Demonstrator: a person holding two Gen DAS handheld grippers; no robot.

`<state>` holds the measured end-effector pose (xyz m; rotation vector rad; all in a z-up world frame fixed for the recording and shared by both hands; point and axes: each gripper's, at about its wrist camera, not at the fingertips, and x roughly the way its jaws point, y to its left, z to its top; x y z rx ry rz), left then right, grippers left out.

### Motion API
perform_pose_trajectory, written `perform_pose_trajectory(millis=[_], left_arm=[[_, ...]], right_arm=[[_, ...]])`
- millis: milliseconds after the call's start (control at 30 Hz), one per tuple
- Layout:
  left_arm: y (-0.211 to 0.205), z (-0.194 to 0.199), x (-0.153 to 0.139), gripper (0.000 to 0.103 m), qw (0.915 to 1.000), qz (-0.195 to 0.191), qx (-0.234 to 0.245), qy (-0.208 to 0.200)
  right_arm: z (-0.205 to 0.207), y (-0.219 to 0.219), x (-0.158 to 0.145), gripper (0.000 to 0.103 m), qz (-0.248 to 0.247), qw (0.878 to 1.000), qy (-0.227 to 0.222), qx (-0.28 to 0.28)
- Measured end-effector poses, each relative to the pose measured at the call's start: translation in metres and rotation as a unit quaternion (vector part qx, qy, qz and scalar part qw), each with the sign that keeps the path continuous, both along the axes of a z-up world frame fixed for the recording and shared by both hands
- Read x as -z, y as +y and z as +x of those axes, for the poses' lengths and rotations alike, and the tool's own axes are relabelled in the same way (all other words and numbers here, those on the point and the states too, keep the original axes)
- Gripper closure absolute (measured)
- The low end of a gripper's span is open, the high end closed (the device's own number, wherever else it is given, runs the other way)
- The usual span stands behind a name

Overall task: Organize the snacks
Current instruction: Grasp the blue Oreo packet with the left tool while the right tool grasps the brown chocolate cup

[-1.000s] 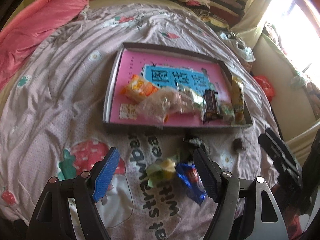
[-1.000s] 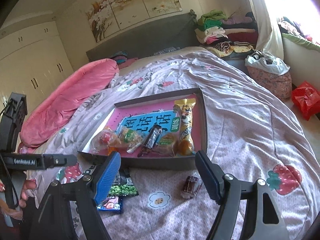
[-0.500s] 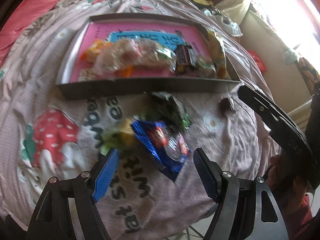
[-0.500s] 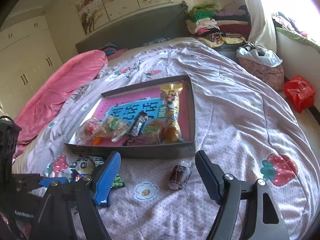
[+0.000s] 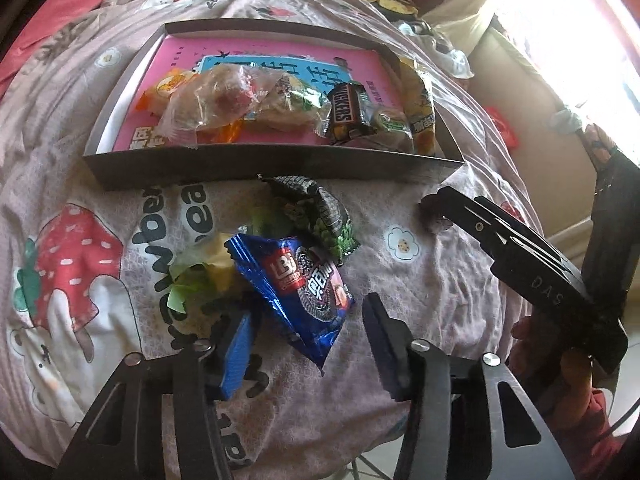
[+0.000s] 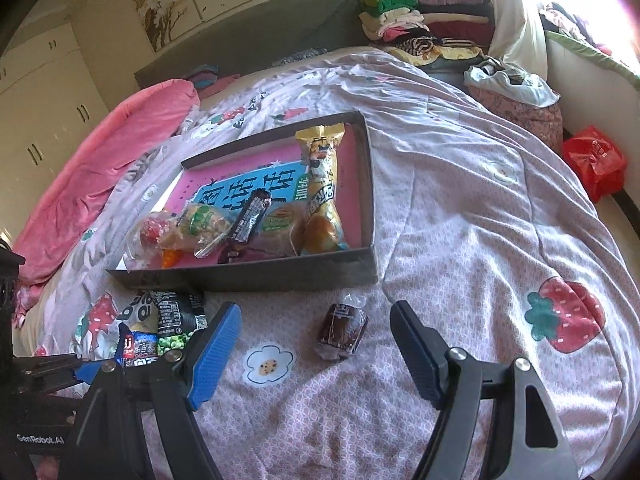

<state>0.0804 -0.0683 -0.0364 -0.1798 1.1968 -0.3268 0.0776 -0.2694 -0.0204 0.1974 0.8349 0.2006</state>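
Note:
A shallow grey box [image 5: 276, 168] with a pink bottom lies on the bed and holds several snacks, among them a Snickers bar [image 5: 347, 114] and a long yellow packet [image 6: 323, 192]. On the quilt in front of it lie a blue cookie packet [image 5: 302, 284], a green pea packet [image 5: 320, 212], a yellow-green candy [image 5: 208, 272] and a small brown wrapped cake [image 6: 342, 330]. My left gripper [image 5: 308, 340] is open, its jaws on either side of the blue packet's near end. My right gripper [image 6: 316, 352] is open just before the brown cake.
A pink duvet [image 6: 100, 160] lies at the bed's left. Folded clothes [image 6: 404, 20] are stacked by the headboard. A red bag [image 6: 596, 160] sits on the floor to the right. The bed's near edge lies just below both grippers.
My left gripper has moved forward and down to the blue packet, which now lies between its jaws. My right gripper has moved closer to the brown cake.

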Motion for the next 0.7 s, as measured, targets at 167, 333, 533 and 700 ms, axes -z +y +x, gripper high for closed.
perform_pose_trajectory(millis=[167, 333, 533, 700], left_arm=[[0.007, 0.001, 0.001, 0.050, 0.9998, -0.016, -0.009, 0.007], [0.010, 0.002, 0.004, 0.048, 0.9995, -0.022, -0.017, 0.018], [-0.004, 0.010, 0.011, 0.051, 0.9984, -0.047, -0.014, 0.029], [-0.016, 0.013, 0.023, 0.052, 0.9981, -0.048, -0.014, 0.037]], right_arm=[[0.000, 0.000, 0.002, 0.027, 0.000, 1.000, 0.001, 0.001], [0.004, 0.002, 0.007, 0.027, -0.004, 1.000, 0.011, -0.002], [0.008, 0.006, 0.015, 0.034, -0.020, 1.000, 0.022, -0.005], [0.015, 0.004, 0.024, 0.049, -0.021, 0.999, 0.038, -0.001]])
